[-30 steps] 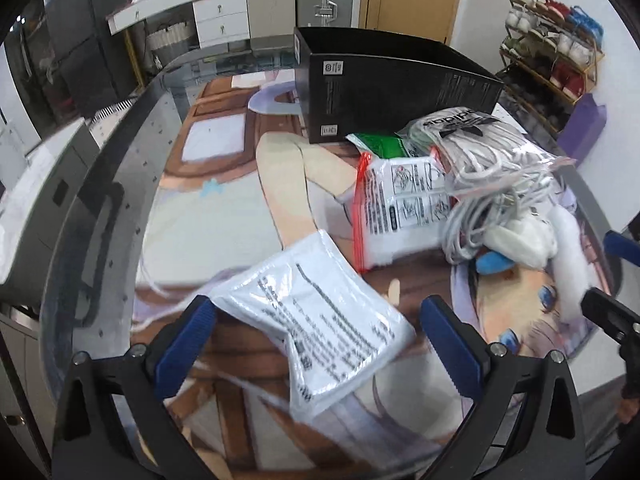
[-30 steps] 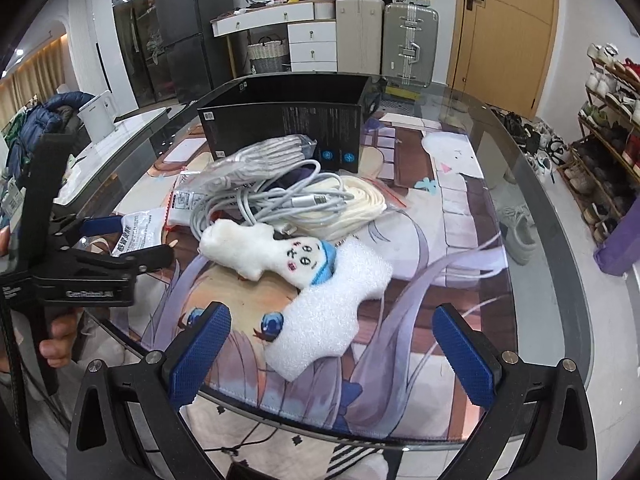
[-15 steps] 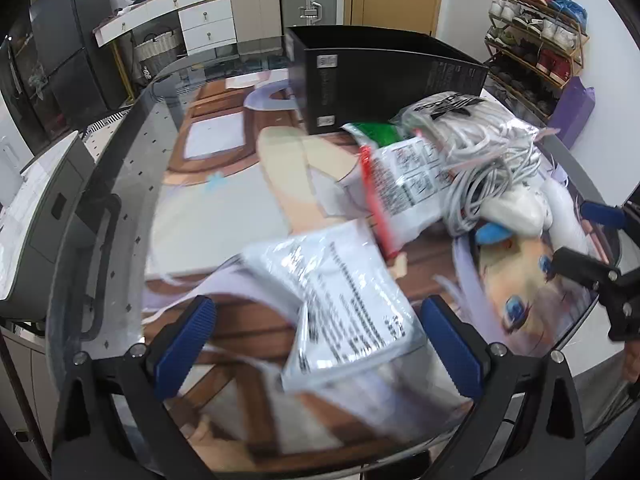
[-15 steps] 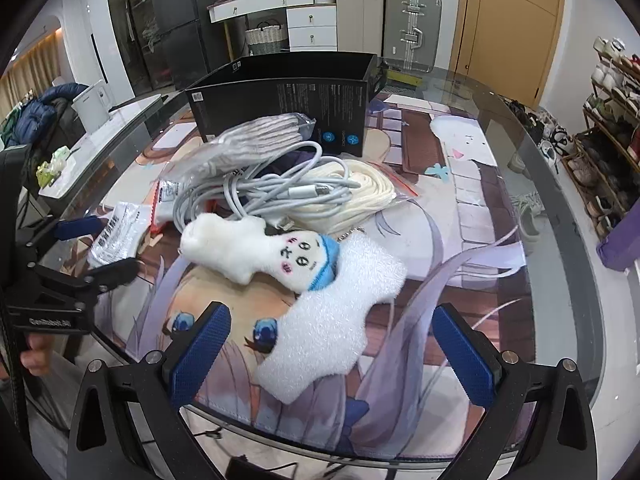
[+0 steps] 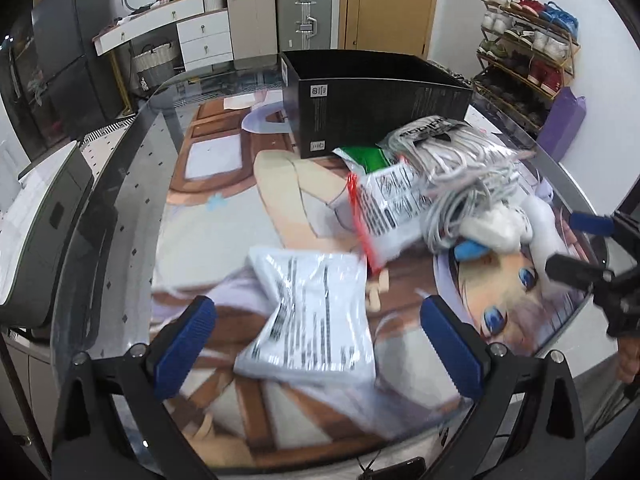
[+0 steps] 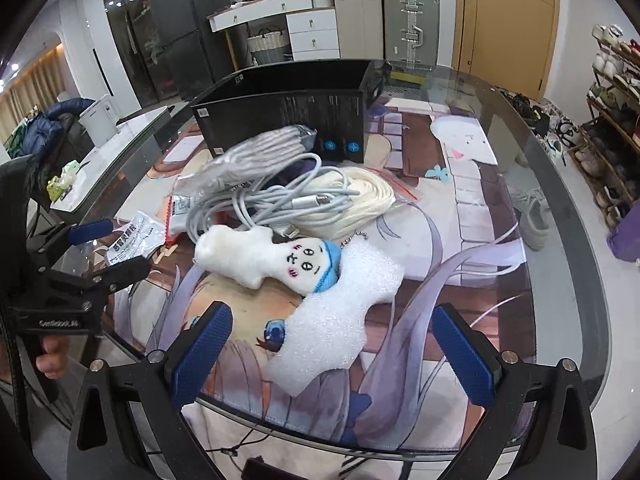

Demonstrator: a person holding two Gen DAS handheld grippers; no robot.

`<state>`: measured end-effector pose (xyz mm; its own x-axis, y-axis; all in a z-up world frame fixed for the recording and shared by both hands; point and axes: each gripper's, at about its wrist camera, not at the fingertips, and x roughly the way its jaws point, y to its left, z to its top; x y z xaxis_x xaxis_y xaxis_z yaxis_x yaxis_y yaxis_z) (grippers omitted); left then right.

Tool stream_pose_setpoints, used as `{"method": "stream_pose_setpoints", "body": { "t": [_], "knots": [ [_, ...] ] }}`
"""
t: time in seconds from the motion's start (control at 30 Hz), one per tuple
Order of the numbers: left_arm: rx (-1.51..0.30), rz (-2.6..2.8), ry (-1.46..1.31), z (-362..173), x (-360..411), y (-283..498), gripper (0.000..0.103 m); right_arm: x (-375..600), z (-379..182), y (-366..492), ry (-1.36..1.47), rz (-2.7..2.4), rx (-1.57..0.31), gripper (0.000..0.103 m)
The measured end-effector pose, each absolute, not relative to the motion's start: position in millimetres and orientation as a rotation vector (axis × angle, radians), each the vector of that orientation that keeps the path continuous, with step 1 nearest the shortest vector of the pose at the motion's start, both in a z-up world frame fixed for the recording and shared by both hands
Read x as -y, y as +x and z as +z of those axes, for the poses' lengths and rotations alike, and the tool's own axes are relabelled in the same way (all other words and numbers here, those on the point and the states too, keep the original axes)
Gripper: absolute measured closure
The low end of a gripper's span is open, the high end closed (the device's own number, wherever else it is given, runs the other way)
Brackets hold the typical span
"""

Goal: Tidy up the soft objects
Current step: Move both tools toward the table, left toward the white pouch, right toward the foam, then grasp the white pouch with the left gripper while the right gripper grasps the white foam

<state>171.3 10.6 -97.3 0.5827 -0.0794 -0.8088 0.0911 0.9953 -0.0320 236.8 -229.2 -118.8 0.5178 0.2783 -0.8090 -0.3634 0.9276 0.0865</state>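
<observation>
A white plastic packet (image 5: 316, 312) with printed text lies flat on the picture mat, between the wide-apart fingers of my open left gripper (image 5: 318, 344). Beyond it sit a zip bag with a red seal (image 5: 384, 204) and a tangle of grey cables (image 5: 460, 184). In the right wrist view a white plush doll with a blue cap (image 6: 272, 256) rests partly on a white foam piece (image 6: 340, 320). My right gripper (image 6: 334, 354) is open just short of the foam, touching nothing. A bag of cream cord (image 6: 352, 196) lies behind the doll.
An open black box (image 5: 376, 108) stands at the back of the glass table (image 6: 560, 280). A green packet (image 5: 364, 158) leans by it. Each gripper shows in the other's view: the right gripper (image 5: 576, 246), the left gripper (image 6: 112, 250). A shoe rack (image 5: 528, 52) stands beyond.
The left wrist view has risen and tilted, so the white packet now sits a little farther ahead between the fingers. The right gripper has edged closer to the foam and doll. Both stay open.
</observation>
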Motion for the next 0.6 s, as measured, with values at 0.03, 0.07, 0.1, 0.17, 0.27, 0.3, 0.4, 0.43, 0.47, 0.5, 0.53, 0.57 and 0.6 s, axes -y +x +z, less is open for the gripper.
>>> {"method": "stream_pose_setpoints", "body": {
  "t": [0.03, 0.07, 0.1, 0.17, 0.27, 0.3, 0.4, 0.43, 0.47, 0.5, 0.53, 0.57, 0.6],
  "knots": [
    [-0.957, -0.092, 0.024, -99.5, -9.9, 173.6, 0.001, 229.5, -120.2, 237.3, -0.093, 0.389, -0.958, 0.007],
    [-0.976, -0.085, 0.04, -102.0, -8.9, 174.8, 0.001, 229.9, -121.6, 237.3, -0.09, 0.394, -0.966, 0.013],
    [-0.986, -0.093, 0.046, -103.4, -7.8, 174.8, 0.002, 229.8, -122.5, 237.4, -0.089, 0.397, -0.973, 0.017],
    [-0.984, -0.12, 0.044, -103.6, -6.9, 173.4, 0.002, 229.8, -123.5, 237.6, -0.084, 0.409, -0.98, 0.027],
    [-0.978, -0.133, 0.031, -103.3, -7.8, 171.6, 0.003, 230.3, -123.9, 237.6, -0.08, 0.413, -0.985, 0.032],
    [-0.982, -0.134, 0.032, -104.0, -7.4, 171.2, 0.007, 230.3, -124.2, 237.4, -0.084, 0.415, -0.987, 0.033],
    [-0.992, -0.148, 0.05, -106.5, -4.3, 169.2, 0.012, 231.0, -127.0, 237.0, -0.104, 0.426, -1.005, 0.041],
    [-0.989, -0.149, 0.059, -106.4, -3.5, 168.5, 0.013, 231.5, -128.3, 237.3, -0.108, 0.426, -1.009, 0.045],
    [-0.988, -0.15, 0.063, -106.1, -3.1, 167.7, 0.015, 232.1, -129.0, 237.0, -0.107, 0.429, -1.014, 0.046],
    [-0.987, -0.153, 0.062, -105.7, -3.4, 167.4, 0.016, 232.1, -129.6, 237.1, -0.101, 0.434, -1.02, 0.047],
    [-0.989, -0.151, 0.059, -105.0, -4.4, 167.2, 0.017, 231.5, -129.5, 236.9, -0.099, 0.439, -1.021, 0.05],
    [-0.989, -0.151, 0.056, -104.3, -4.7, 167.4, 0.02, 230.4, -129.2, 236.8, -0.103, 0.444, -1.021, 0.053],
    [-0.989, -0.155, 0.054, -103.5, -4.7, 167.6, 0.024, 228.8, -128.8, 236.3, -0.112, 0.449, -1.021, 0.055]
  ]
}}
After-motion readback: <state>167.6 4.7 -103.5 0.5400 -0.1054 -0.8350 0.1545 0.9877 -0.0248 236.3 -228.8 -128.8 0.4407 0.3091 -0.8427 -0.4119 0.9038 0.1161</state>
